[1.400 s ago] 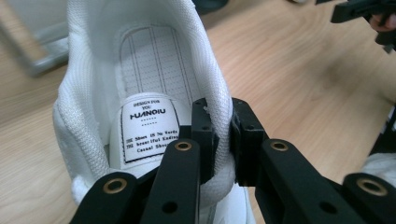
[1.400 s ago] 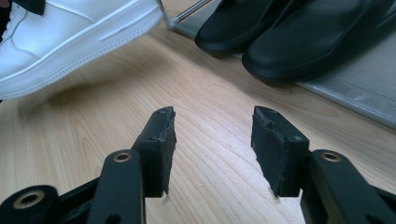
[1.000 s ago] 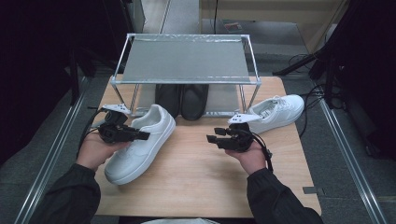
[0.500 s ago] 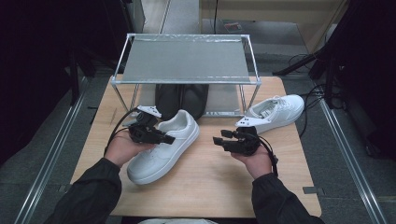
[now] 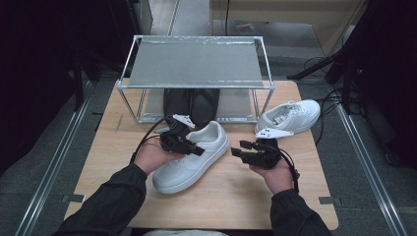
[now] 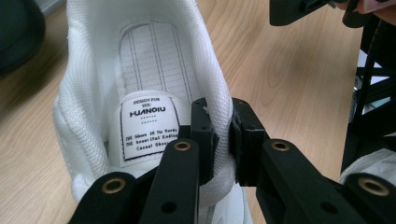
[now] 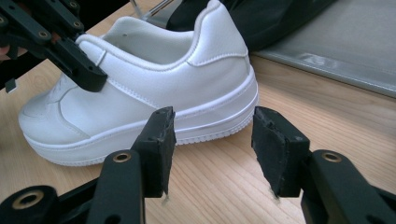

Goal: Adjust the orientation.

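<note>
Left gripper [image 5: 195,149] pinches the collar of a white sneaker [image 5: 192,158] at mid-table; right gripper [image 5: 239,150] hovers apart with nothing in it.

The sneaker is smooth white leather with a thick ribbed sole and mesh lining; the left jaws clamp its padded collar wall on one side, one pad inside, one outside. The right jaws stand apart over bare pale wood table [image 5: 231,196], just beside the sneaker's heel. A second sneaker [image 5: 290,115] lies toward the right edge, near a wire-framed rack [image 5: 196,64] with dark shoes [image 5: 192,103] under it. Bare wood lies in front and at the left edge.
</note>
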The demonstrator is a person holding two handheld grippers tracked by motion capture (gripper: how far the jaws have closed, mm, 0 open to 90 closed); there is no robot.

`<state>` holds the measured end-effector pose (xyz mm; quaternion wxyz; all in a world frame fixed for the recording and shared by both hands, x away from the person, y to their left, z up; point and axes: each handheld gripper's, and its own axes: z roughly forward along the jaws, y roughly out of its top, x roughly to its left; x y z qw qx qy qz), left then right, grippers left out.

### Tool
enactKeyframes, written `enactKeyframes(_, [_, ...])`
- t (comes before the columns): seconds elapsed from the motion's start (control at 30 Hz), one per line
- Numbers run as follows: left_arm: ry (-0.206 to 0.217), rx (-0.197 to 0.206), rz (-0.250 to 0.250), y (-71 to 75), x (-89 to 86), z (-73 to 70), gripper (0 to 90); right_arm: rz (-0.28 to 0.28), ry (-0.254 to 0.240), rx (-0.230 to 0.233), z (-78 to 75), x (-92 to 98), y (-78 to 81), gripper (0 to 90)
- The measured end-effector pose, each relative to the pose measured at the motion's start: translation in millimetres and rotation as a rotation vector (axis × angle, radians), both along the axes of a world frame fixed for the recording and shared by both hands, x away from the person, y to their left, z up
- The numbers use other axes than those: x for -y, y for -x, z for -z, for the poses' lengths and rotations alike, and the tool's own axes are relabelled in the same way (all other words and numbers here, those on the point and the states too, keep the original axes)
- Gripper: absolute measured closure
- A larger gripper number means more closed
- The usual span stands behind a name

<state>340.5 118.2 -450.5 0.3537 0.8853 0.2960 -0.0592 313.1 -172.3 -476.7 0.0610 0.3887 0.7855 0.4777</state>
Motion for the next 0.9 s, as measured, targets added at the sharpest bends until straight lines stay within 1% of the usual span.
enactKeyframes(0.07, [-0.008, -0.001, 0.012, 0.0, 5.2, 3.4, 81.7, 0.005, -0.001, 0.001, 0.2, 2.3, 0.9, 50.9])
enactKeyframes(0.1, [-0.005, -0.012, 0.013, 0.2, 7.8, 5.7, 81.7, 0.009, -0.002, 0.001, 0.3, 3.1, 1.3, 50.9])
enactKeyframes(0.2, [-0.015, -0.022, 0.036, -0.6, 14.1, 11.7, 81.7, 0.011, -0.003, 0.000, 0.4, 4.3, 2.6, 51.0])
enactKeyframes(0.27, [-0.017, -0.023, 0.043, -0.7, 15.8, 14.2, 81.4, 0.011, 0.001, 0.000, 1.0, 4.2, 3.5, 51.0])
enactKeyframes(0.37, [-0.015, -0.044, 0.044, -0.7, 18.2, 17.8, 80.8, 0.011, 0.000, 0.000, 1.4, 4.6, 3.6, 51.0])
enactKeyframes(0.53, [0.009, -0.047, 0.025, -0.6, 15.1, 20.9, 78.6, 0.008, 0.000, -0.001, 1.8, 4.4, 2.5, 50.8])
enactKeyframes(0.57, [0.008, -0.048, 0.018, -0.3, 15.1, 21.1, 77.3, 0.006, 0.002, -0.004, 2.1, 3.7, 2.4, 50.7])
enactKeyframes(0.63, [-0.002, -0.018, 0.019, 1.5, 15.8, 20.1, 73.7, -0.002, 0.006, -0.003, 2.7, 1.7, 2.1, 50.6])
enactKeyframes(0.67, [0.005, -0.008, 0.027, 2.7, 15.8, 18.9, 72.3, -0.004, 0.006, -0.004, 2.7, 0.8, 2.2, 50.6])
enactKeyframes(0.7, [0.014, -0.006, 0.028, 3.7, 15.7, 17.4, 69.1, -0.006, 0.005, -0.005, 2.7, 0.1, 2.0, 50.5])
enactKeyframes(0.73, [0.009, 0.004, 0.023, 4.3, 15.0, 15.3, 66.1, -0.009, 0.005, -0.004, 2.8, -0.3, 1.7, 50.5])
enactKeyframes(0.77, [0.010, 0.007, 0.019, 4.8, 14.1, 13.9, 62.3, -0.011, 0.007, -0.003, 3.0, -0.5, 1.3, 50.5])
enactKeyframes(0.8, [0.010, 0.007, 0.020, 4.7, 12.7, 12.5, 60.3, -0.011, 0.008, -0.004, 3.2, -0.6, 1.0, 50.4])
enactKeyframes(0.83, [0.011, 0.014, 0.008, 5.4, 11.1, 10.8, 58.4, -0.012, 0.008, -0.004, 3.3, -0.6, 0.8, 50.5])
enactKeyframes(0.9, [0.029, 0.015, -0.013, 6.2, 7.5, 6.5, 52.8, -0.011, 0.007, -0.005, 3.0, -0.9, 0.8, 50.4])
